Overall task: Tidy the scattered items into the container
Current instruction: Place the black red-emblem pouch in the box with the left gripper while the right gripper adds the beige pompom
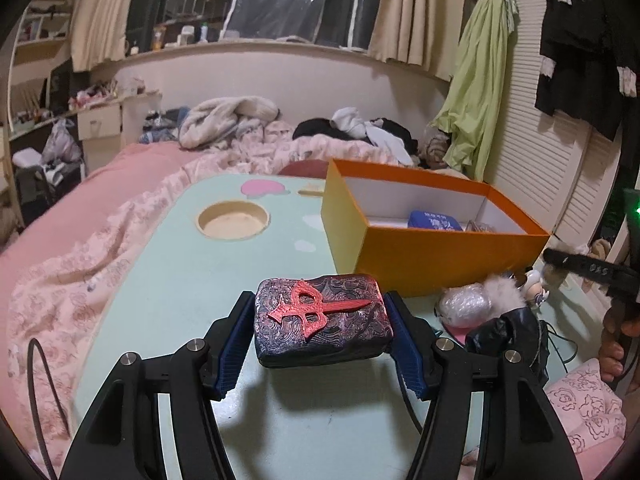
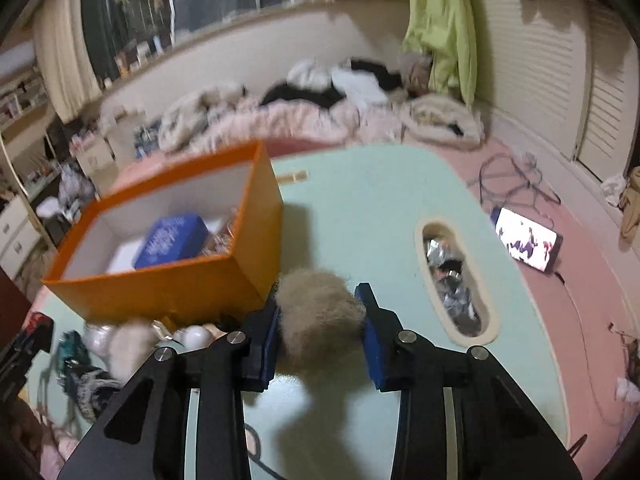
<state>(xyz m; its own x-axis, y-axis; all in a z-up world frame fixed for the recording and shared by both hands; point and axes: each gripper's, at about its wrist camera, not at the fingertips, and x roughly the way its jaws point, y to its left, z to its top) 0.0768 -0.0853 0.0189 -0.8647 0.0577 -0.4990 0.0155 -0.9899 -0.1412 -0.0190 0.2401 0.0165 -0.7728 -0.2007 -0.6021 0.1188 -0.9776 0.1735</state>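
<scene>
Left view only: left gripper [image 1: 322, 324] fingers clamped a dark carved block [image 1: 322, 322] above the desk [image 1: 168, 288].
Right view only: right gripper [image 2: 320, 320] fingers clamped a beige fur ball [image 2: 320, 310]; lit phone [image 2: 527, 244] on bed.
Both: orange box [image 1: 440, 258] held a blue item.

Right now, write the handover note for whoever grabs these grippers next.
Left gripper: shut on the dark block with the red emblem, held above the mint table, short of the orange box.
Right gripper: shut on the tan fur pom-pom, beside the box's near corner.
Done: a blue tin and some smaller bits lie in the box.
Left: drop both held items in, then collect the pile in front of the box: white fluffy piece, wrapped ball, black bundle.
</scene>
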